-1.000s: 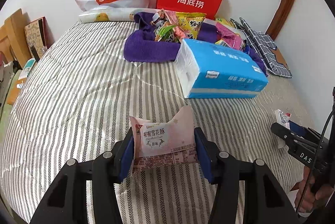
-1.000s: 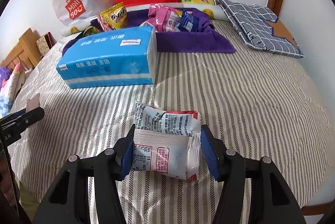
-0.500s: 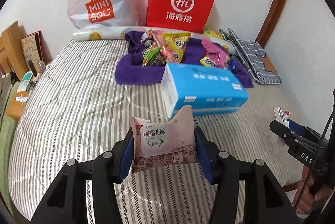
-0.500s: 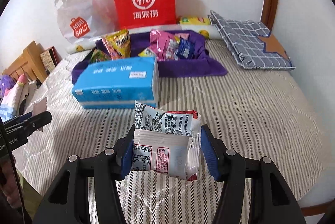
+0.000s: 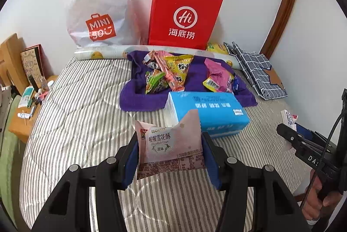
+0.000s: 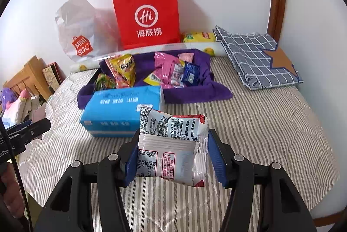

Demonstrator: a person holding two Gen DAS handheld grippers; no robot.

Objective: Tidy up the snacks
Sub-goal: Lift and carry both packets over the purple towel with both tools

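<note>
My left gripper (image 5: pixel 170 151) is shut on a pink snack packet (image 5: pixel 171 145) and holds it above the striped bed (image 5: pixel 82 123). My right gripper (image 6: pixel 171 156) is shut on a white and red snack packet (image 6: pixel 173 145), also held above the bed (image 6: pixel 271 128). Farther back a purple cloth (image 5: pixel 138 97) (image 6: pixel 195 93) holds several snack packets: yellow and green ones (image 5: pixel 164 75) on the left, pink and blue ones (image 6: pixel 175 73) on the right. The right gripper also shows at the right edge of the left wrist view (image 5: pixel 303 143).
A blue tissue pack (image 5: pixel 210 112) (image 6: pixel 121 110) lies in front of the cloth. A red paper bag (image 5: pixel 184 17) (image 6: pixel 147 17) and a white plastic bag (image 5: pixel 97 10) stand against the wall. A folded checked cloth (image 6: pixel 260 58) lies at the right. A bedside table (image 5: pixel 26 110) stands at the left.
Both grippers have pulled back and risen from the pile with their packets still held. The tissue pack, cloth and bags now look farther away.
</note>
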